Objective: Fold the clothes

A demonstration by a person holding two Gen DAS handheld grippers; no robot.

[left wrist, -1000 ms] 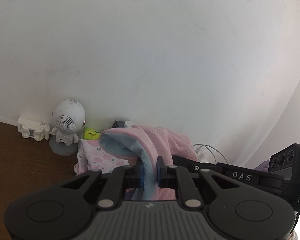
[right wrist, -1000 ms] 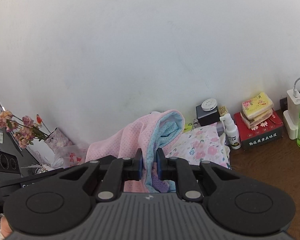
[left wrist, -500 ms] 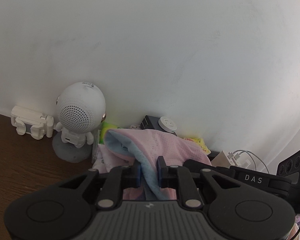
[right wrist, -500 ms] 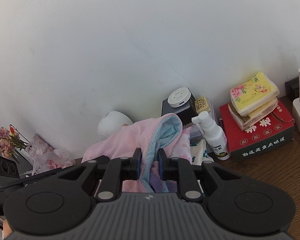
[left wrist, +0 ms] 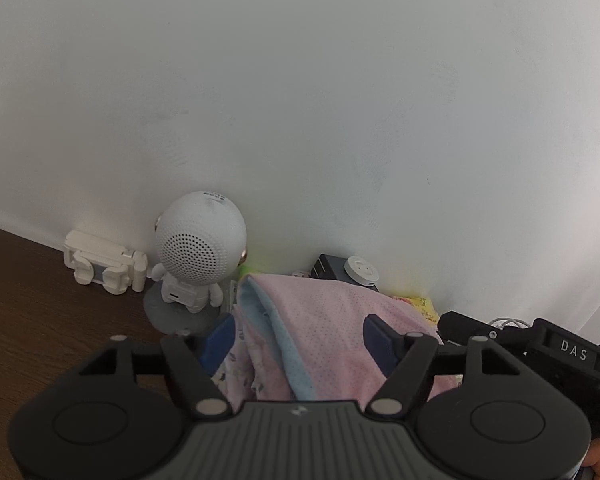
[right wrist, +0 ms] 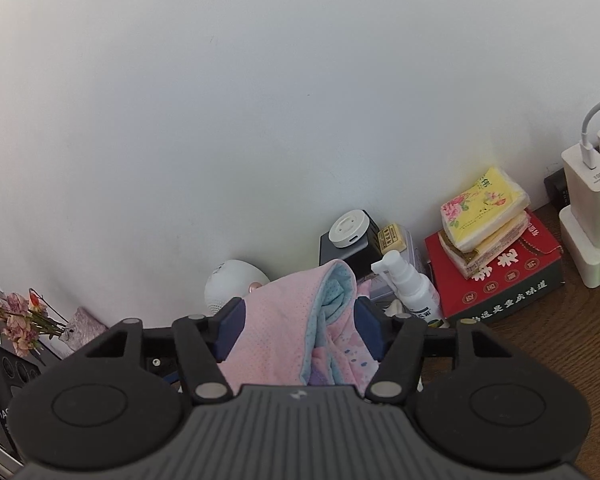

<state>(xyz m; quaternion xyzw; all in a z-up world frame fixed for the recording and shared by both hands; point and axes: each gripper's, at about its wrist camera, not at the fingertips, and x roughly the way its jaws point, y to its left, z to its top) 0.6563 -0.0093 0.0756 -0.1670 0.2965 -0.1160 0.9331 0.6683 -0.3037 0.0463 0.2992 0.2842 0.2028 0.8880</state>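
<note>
Left gripper (left wrist: 300,338): jaws spread wide, the pink garment (left wrist: 332,332) lying loose between the blue pads, apparently untouched by either.
Right gripper (right wrist: 298,330): jaws likewise parted around the same garment (right wrist: 284,332), its pale blue lining showing at the folded edge.
Garment: heaped on the tabletop (left wrist: 40,312) close to the wall; how it rests underneath is hidden by the grippers.
Tabletop: dark brown wood grain, running to a plain white wall (left wrist: 300,120).
Left of garment: a white robot-shaped speaker (left wrist: 198,252) on a grey base, a white phone stand (left wrist: 104,262) beside it.
Behind garment: a dark box with a round white puck (right wrist: 348,230) on top.
Right side: a white spray bottle (right wrist: 410,288), then a red box (right wrist: 508,280) carrying yellow tissue packs (right wrist: 484,208), white chargers (right wrist: 588,184) farthest.
Far left: dried flowers (right wrist: 16,316).
</note>
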